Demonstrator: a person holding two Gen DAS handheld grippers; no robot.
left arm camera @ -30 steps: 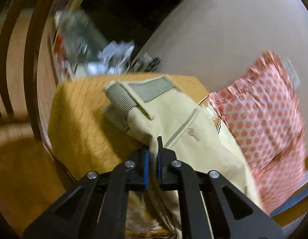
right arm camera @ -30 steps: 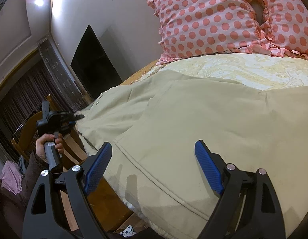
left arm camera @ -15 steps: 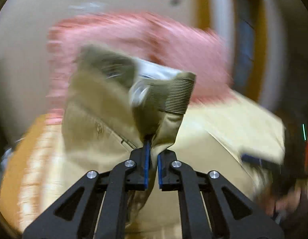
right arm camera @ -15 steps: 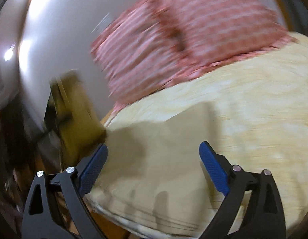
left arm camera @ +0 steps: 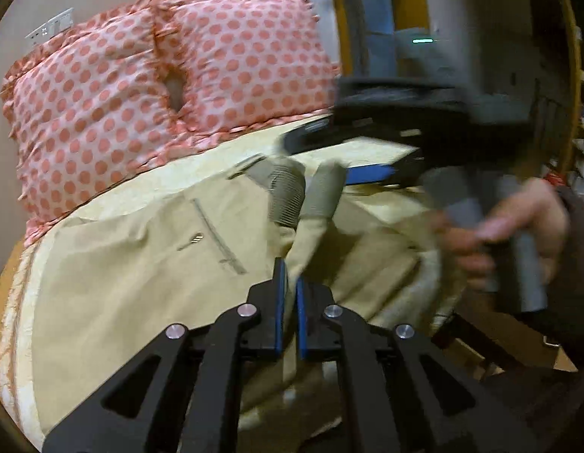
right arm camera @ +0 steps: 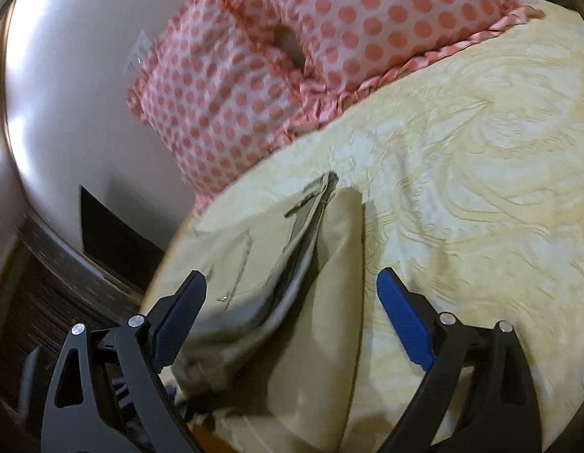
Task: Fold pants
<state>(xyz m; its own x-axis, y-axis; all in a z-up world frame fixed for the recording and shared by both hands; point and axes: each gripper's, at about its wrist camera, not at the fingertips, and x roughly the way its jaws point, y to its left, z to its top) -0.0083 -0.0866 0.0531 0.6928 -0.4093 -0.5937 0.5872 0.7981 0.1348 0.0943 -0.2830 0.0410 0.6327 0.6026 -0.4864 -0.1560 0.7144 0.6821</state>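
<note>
Beige pants (left arm camera: pixel 140 264) with a grey ribbed waistband (left arm camera: pixel 288 196) lie folded over on a bed. My left gripper (left arm camera: pixel 288 290) is shut on a fold of the pants near the waistband. My right gripper (right arm camera: pixel 292 302) is open, its jaws wide apart just above the pants (right arm camera: pixel 314 264), holding nothing. It also shows in the left wrist view (left arm camera: pixel 352 151), blurred, hovering beyond the waistband with the hand on its handle.
Two pink polka-dot pillows (left arm camera: pixel 140 87) (right arm camera: pixel 310 37) lean on the wall at the head of the bed. A yellow patterned bedspread (right arm camera: pixel 480 151) covers the bed. A dark panel (right arm camera: pixel 110 234) stands against the wall by the bed.
My left gripper has swung the held waistband across over the rest of the pants toward the pillows. My right gripper has stayed open and shifted over the folded pants.
</note>
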